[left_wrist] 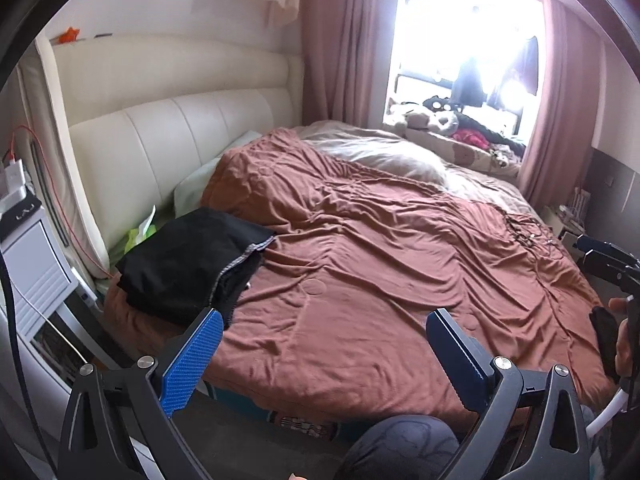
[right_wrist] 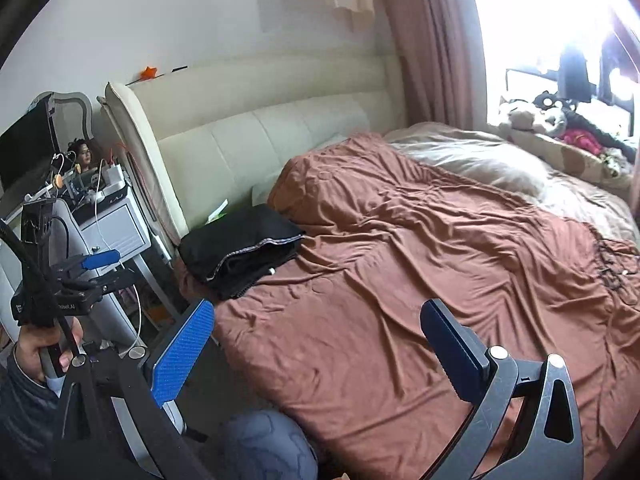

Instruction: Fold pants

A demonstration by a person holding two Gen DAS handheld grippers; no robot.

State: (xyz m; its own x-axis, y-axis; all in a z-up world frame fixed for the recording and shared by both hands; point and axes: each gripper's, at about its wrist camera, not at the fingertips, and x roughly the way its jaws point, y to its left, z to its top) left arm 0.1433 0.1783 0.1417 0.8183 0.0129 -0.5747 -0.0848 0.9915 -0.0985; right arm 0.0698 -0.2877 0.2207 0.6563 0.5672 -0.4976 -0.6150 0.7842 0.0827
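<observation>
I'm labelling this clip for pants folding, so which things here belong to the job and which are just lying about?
Part of the job:
black pants, folded in a pile near the headboard
left tool, open
right tool, open
brown blanket, the surface under the pants

Lying about:
stuffed toys on the windowsill
nightstand
pink curtains

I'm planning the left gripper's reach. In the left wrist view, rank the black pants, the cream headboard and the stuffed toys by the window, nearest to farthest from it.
From the left gripper, open:
1. Black pants, folded at the bed's near left corner.
2. Cream headboard, behind the pants on the left.
3. Stuffed toys, far right on the window ledge.
</observation>
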